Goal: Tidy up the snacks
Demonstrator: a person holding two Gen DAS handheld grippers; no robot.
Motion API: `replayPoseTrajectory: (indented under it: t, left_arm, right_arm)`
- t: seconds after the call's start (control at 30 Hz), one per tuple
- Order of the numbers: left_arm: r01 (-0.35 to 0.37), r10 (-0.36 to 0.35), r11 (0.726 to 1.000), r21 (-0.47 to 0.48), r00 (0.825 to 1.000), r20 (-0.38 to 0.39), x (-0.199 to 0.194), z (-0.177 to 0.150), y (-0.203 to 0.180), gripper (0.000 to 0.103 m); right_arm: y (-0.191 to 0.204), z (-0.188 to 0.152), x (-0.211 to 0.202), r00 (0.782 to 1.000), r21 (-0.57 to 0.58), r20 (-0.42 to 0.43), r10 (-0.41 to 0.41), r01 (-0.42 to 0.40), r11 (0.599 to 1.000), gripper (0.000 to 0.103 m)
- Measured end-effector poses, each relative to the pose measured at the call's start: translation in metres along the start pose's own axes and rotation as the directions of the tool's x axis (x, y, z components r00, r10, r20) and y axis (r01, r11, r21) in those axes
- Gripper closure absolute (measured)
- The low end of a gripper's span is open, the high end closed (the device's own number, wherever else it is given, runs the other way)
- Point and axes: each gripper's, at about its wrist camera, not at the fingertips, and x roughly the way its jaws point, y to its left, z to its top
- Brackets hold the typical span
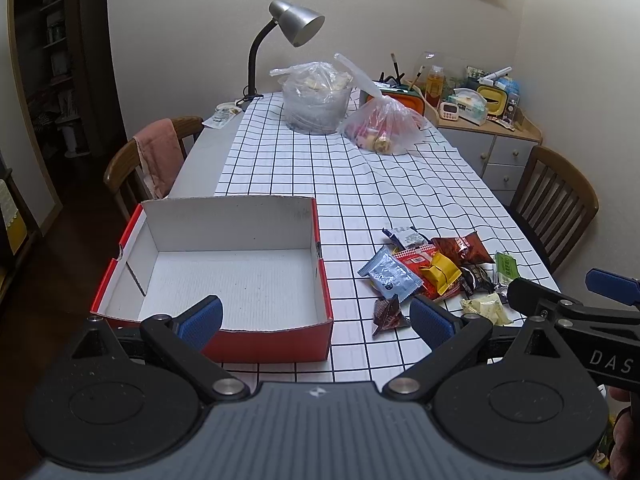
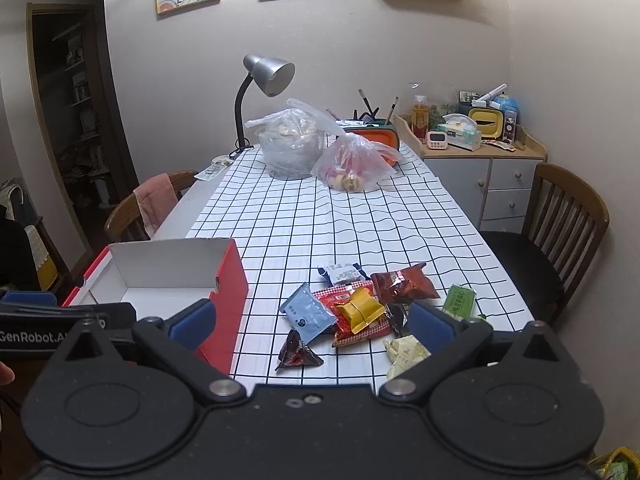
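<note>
An empty red box with a white inside [image 1: 224, 292] stands on the checked tablecloth, near the front left; it also shows in the right wrist view [image 2: 160, 276]. A pile of small snack packets lies to its right: a light blue packet [image 1: 390, 276] [image 2: 306, 314], a yellow one [image 1: 440, 270] [image 2: 360, 308], a dark red one [image 1: 464, 248] [image 2: 404, 286], a green one [image 2: 460, 300] and a dark triangular one [image 1: 386, 314] [image 2: 296, 352]. My left gripper [image 1: 316, 320] is open and empty, over the box's near right corner. My right gripper [image 2: 312, 322] is open and empty, above the pile.
Two clear plastic bags with food [image 1: 316, 96] [image 1: 384, 124] and a grey desk lamp [image 1: 296, 24] stand at the table's far end. Wooden chairs stand at the left [image 1: 132, 160] and right [image 1: 560, 200]. A cluttered cabinet [image 1: 488, 136] stands at the back right.
</note>
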Motion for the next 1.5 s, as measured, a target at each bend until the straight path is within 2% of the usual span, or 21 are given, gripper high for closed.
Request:
replayPoseTrajectory:
  t: [0.77, 1.03, 1.4, 1.5]
  left_arm:
    - [0.030, -0.030, 0.999, 0.029, 0.999, -0.011, 0.009, -0.002, -0.003, 0.002]
    - [0.029, -0.027, 0.998, 0.058, 0.999, -0.040, 0.034, 0.006, -0.028, 0.002]
    - [0.054, -0.042, 0.993, 0.101, 0.992, -0.123, 0.094, 0.014, -0.070, 0.003]
    - [0.061, -0.043, 0.991, 0.115, 0.987, -0.152, 0.116, 0.011, -0.078, 0.003]
  right_arm:
    - [-0.010, -0.002, 0.003, 0.999, 0.015, 0.010, -0.040, 0.040, 0.999, 0.000]
    - [-0.045, -0.002, 0.029, 0.999, 0.008, -0.011, -0.043, 0.043, 0.999, 0.003]
    - [-0.119, -0.014, 0.082, 0.992, 0.008, -0.113, -0.061, 0.062, 0.998, 0.010]
    - [-0.136, -0.019, 0.097, 0.988, 0.007, -0.148, -0.033, 0.035, 0.999, 0.013]
